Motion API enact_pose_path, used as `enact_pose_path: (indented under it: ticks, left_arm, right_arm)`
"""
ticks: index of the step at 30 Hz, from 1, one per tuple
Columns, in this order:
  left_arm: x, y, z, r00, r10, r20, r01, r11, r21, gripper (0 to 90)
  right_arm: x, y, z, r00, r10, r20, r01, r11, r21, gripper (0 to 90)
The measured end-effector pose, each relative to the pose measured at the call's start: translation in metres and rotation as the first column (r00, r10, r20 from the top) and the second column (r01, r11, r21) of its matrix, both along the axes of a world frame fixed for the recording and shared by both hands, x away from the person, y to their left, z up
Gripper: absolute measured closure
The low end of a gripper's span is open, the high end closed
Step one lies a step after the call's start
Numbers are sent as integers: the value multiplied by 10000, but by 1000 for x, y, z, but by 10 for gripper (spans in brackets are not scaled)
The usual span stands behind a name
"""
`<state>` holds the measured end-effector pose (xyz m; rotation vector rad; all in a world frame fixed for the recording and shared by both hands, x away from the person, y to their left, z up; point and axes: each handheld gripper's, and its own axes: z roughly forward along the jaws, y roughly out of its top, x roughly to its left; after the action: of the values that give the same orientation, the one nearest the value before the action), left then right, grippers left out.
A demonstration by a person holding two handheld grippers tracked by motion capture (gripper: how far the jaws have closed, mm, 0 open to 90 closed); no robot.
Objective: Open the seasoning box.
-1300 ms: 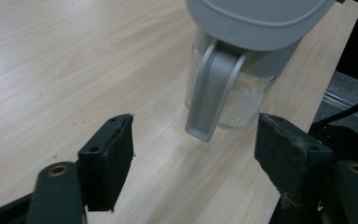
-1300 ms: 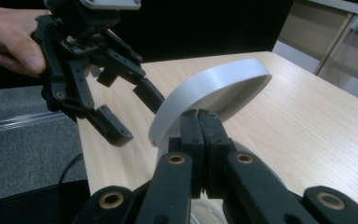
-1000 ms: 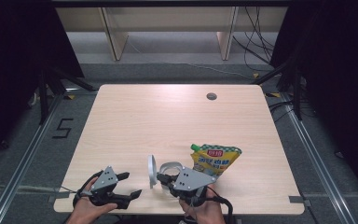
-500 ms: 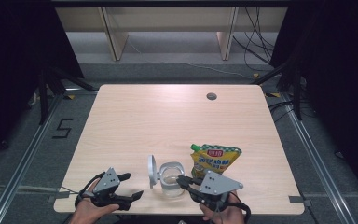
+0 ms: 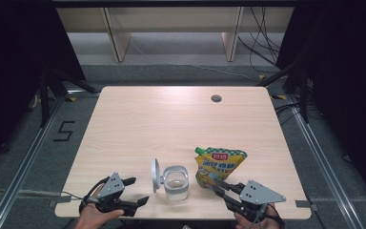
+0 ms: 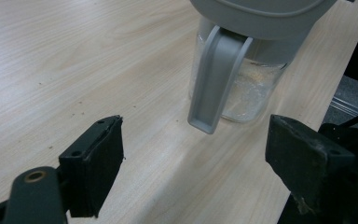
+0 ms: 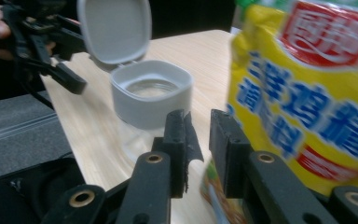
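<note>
— Near the front edge of the table (image 5: pixel 138 114), what do you have?

— Your jar (image 5: pixel 176 183) stands there, a little left of the middle, clear glass with a grey collar. Its lid (image 5: pixel 155 175) is flipped up on the left side, upright on its hinge.

— And the pouch?

— The yellow pouch (image 5: pixel 218 164) sits just beside the jar on the right, leaning back, green cap at its upper left corner.

— How are your tongs?

— Your left gripper (image 5: pixel 133 192) rests near the front left corner, jaws spread wide with nothing between them. In the left gripper view they point at the jar (image 6: pixel 242 88), which stands apart from them.

— The right one?

— Your right gripper (image 5: pixel 218 185) is at the pouch's lower edge, near the front right corner. Its jaws have just been opening; there's a narrow gap in the right gripper view, nothing in it, with the pouch (image 7: pixel 307 93) just to one side and the jar (image 7: pixel 151 95) beyond.
</note>
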<state>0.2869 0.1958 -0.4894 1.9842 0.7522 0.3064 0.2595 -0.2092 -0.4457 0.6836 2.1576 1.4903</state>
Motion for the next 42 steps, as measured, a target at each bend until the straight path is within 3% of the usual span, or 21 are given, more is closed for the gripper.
enact_pose_path:
  ticks: [6, 7, 9, 10, 12, 17, 18, 19, 20, 22, 25, 26, 27, 28, 29, 31, 32, 33, 34, 35, 42]
  left_arm:
    - [0, 1, 1, 10000, 24, 54, -24, 10000, -21, 184]
    - [2, 2, 2, 9995, -132, 275, 129, 9999, 107, 183]
    - [3, 2, 2, 9994, -143, 307, 139, 9998, 145, 181]
    - [1, 0, 1, 10000, 30, 31, -30, 10000, -88, 180]
    - [0, -1, 0, 10000, -22, -1, 22, 9999, -98, 180]
    - [1, -1, 1, 9996, -200, 190, 198, 9997, 112, 179]
    - [1, -1, 1, 9995, -255, 176, 254, 9997, 70, 179]
    - [2, -1, 1, 9995, -263, 172, 262, 9996, 71, 179]
    - [1, -1, 1, 10000, -67, 19, 67, 10000, 48, 179]
    - [2, 0, 1, 9996, -234, 173, 233, 9997, 70, 179]
    - [1, 0, 1, 10000, -29, 51, 28, 10000, 44, 179]
    - [1, -1, 1, 10000, -4, 3, 5, 9998, -195, 179]
    - [2, 0, 1, 9997, -157, 205, 159, 9998, -73, 179]
    - [2, 0, 1, 9997, -136, 185, 138, 9999, -83, 179]
    - [1, -1, 1, 9999, -120, 73, 121, 9998, -132, 179]
    - [1, -2, 1, 10000, -63, -29, 63, 9997, -229, 178]
    - [1, -1, 1, 9999, -141, 3, 141, 9999, 46, 178]
    - [1, -3, 1, 9999, -164, 18, 165, 9997, -188, 177]
    - [2, -2, 1, 9992, -356, 167, 357, 9994, -13, 176]
    - [2, -2, 1, 9993, -330, 163, 329, 9995, 9, 176]
    - [3, -4, 0, 9994, -335, 109, 336, 9994, -89, 175]
  right_arm:
    - [-2, -16, -4, 9984, -511, -258, 513, 9987, 76, 766]
    - [-3, -21, -5, 9972, -592, -454, 595, 9982, 52, 766]
    - [-2, -28, -6, 9970, -700, -322, 698, 9975, -73, 764]
    - [-2, -30, -7, 9966, -729, -380, 730, 9973, -11, 763]
    - [-2, -33, -8, 9956, -820, -464, 818, 9966, -61, 758]
    - [3, -43, -15, 9937, -926, -637, 920, 9957, -113, 743]
    - [3, -43, -15, 9929, -835, -846, 829, 9965, -107, 738]
    - [6, -44, -18, 9952, -760, -615, 749, 9970, -195, 730]
    - [5, -45, -18, 9925, -804, -921, 785, 9966, -239, 727]
    - [5, -45, -19, 9917, -803, -1001, 787, 9967, -194, 721]
    - [8, -49, -21, 9928, -945, -730, 926, 9953, -300, 690]
    - [9, -50, -21, 9907, -926, -1001, 894, 9953, -361, 677]
    - [9, -50, -21, 9907, -926, -1001, 894, 9953, -361, 677]
    - [10, -52, -22, 9910, -1060, -817, 1029, 9938, -412, 658]
    - [9, -52, -24, 9837, -1291, -1254, 1264, 9916, -290, 619]
    - [16, -57, -28, 9822, -1422, -1226, 1389, 9897, -355, 532]
    - [16, -57, -28, 9822, -1422, -1226, 1389, 9897, -355, 532]
    - [16, -58, -28, 9809, -1421, -1330, 1400, 9898, -252, 497]
    - [19, -60, -28, 9823, -1532, -1081, 1516, 9882, -230, 437]
    - [20, -59, -29, 9805, -1448, -1327, 1449, 9894, -89, 404]
    - [30, -60, -36, 9722, -1671, -1641, 1709, 9852, 93, 275]
